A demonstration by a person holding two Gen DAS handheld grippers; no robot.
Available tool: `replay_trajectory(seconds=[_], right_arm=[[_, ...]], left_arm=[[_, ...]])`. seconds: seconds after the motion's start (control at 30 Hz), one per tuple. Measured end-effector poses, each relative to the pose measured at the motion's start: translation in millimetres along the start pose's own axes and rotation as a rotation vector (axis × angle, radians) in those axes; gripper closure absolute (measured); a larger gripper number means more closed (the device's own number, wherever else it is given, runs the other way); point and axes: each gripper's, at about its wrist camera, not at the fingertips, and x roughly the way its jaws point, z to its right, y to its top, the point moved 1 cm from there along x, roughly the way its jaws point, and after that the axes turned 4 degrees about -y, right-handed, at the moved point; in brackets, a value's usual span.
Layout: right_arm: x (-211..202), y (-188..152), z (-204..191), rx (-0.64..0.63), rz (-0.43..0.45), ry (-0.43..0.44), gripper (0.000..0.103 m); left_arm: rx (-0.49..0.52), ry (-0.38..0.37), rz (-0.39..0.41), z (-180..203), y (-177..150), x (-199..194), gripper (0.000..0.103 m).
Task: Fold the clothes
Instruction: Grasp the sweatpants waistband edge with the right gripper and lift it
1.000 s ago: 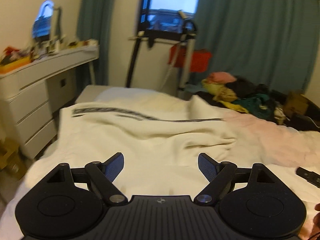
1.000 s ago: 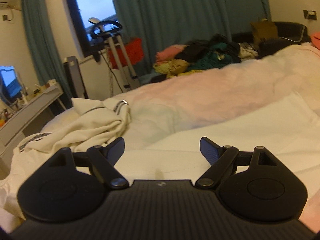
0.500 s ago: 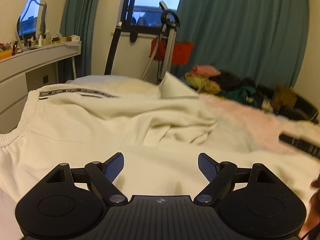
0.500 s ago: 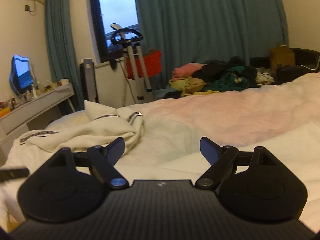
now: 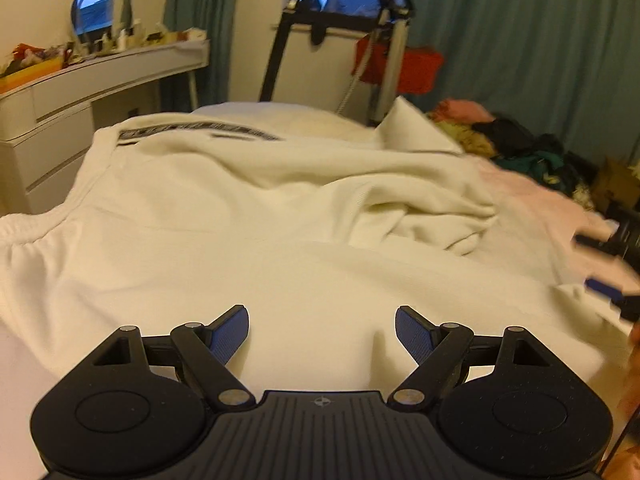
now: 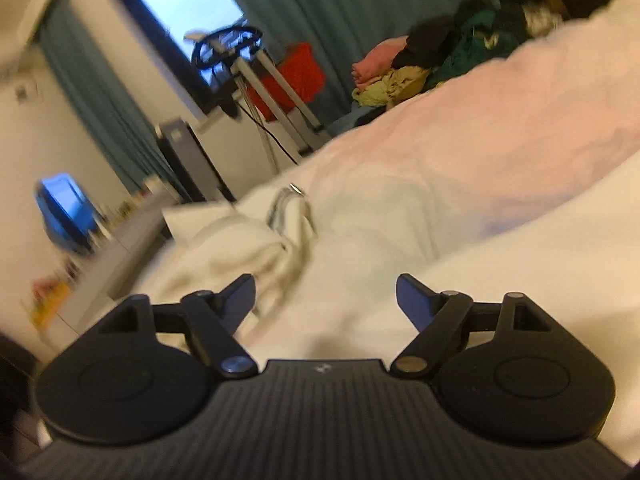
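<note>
A cream-white garment [image 5: 248,216] with a dark printed band near its far edge lies rumpled across the bed; a bunched fold sits at its right. My left gripper [image 5: 322,330] is open and empty, just above the garment's near part. My right gripper [image 6: 325,300] is open and empty, tilted, low over the same garment [image 6: 256,248]; it also shows blurred at the right edge of the left wrist view [image 5: 612,272].
A pink duvet [image 6: 460,152] covers the bed's right side. A pile of coloured clothes [image 5: 516,140] lies at the far end. A white dresser [image 5: 72,112] with a mirror stands left. An exercise machine [image 5: 384,40] and teal curtains stand by the window.
The left gripper has moved slightly back and left over the garment. The right gripper has tilted and dropped lower toward the garment's bunched side. Both stay open.
</note>
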Motion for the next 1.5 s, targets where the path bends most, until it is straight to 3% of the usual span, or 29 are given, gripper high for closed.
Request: replay_trajectory(seconds=[0.07,0.27,0.4,0.57,0.67,0.7,0.8,0.97,1.1,1.2,1.33,1.5], right_arm=[[20.0,7.8,10.1,0.139,-0.021,0.073,0.026],[97.1,12.3,28.4,0.403,-0.091,0.143,0.042],[148.7,23.1,27.8,0.413,-0.096,0.109,0.053],[207.3,36.5,-3.8,0.275,-0.162,0.086,0.061],[226.5,40.9,-24.5,0.184,-0.181,0.062,0.084],[227.1,41.3,-28.2,0.163,-0.176,0.041,0.087],[205.3,52.4,-30.2,0.113,-0.123,0.009,0.093],[150.6,81.7,-26.0,0.019,0.002,-0.082,0.094],[89.3,111.5,5.8,-0.070,0.148,-0.237,0.094],[47.6,134.7,44.8,-0.125,0.230,-0.436,0.094],[8.6,175.9,93.3,-0.101,0.256,-0.615,0.094],[1.2,209.9,58.6,-0.317,0.313,-0.682,0.094]], left_arm=[[0.000,0.019,-0.002,-0.6,0.8,5.5,0.021],[-0.001,0.045,0.024,-2.5,8.1,28.1,0.021],[-0.016,0.055,0.020,-6.0,6.8,53.4,0.021],[-0.013,0.053,0.038,-1.6,5.7,70.8,0.018],[-0.007,0.046,0.044,-1.5,3.6,74.1,0.016],[-0.005,0.044,0.046,-1.4,2.9,75.2,0.016],[-0.007,0.037,0.048,-1.2,2.4,75.6,0.016],[0.007,0.050,0.051,-0.6,1.5,74.6,0.016],[-0.004,0.047,0.048,-1.7,3.0,72.1,0.016],[-0.014,0.038,0.047,-4.3,3.2,69.7,0.016],[0.002,0.027,0.058,-2.1,2.0,64.7,0.016],[0.026,-0.001,0.086,-0.5,2.6,54.8,0.016]])
